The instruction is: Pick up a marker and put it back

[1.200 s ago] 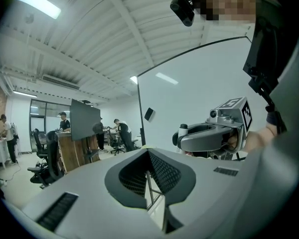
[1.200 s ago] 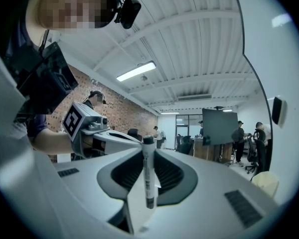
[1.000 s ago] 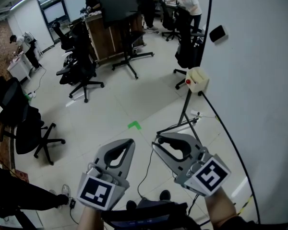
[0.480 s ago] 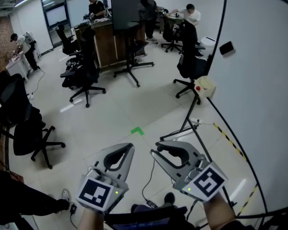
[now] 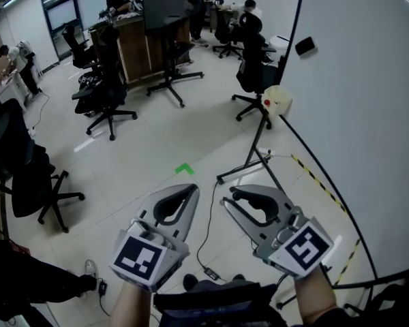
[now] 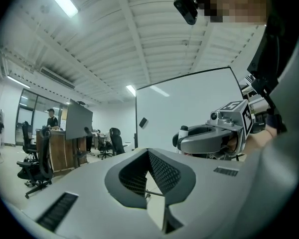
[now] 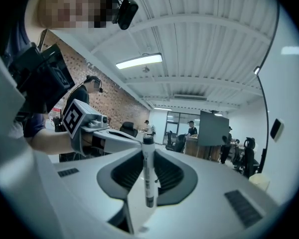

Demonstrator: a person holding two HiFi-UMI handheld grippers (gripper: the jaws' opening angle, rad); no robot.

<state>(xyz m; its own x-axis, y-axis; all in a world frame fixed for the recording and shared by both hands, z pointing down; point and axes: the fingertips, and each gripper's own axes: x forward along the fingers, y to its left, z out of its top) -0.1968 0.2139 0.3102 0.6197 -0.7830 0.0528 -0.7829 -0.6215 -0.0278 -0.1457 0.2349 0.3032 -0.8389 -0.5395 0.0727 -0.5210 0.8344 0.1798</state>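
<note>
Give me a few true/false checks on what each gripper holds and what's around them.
1. The right gripper is closed on a marker. True.
2. The marker lies flat across the jaws. False: in the right gripper view it stands upright between them, dark cap at the top.
3. The left gripper holds a second marker. False: its jaws are together with nothing between them.
4. A whiteboard stands on the right side of the head view. True.
5. The floor has a red mark ahead of the grippers. False: the mark is green.
</note>
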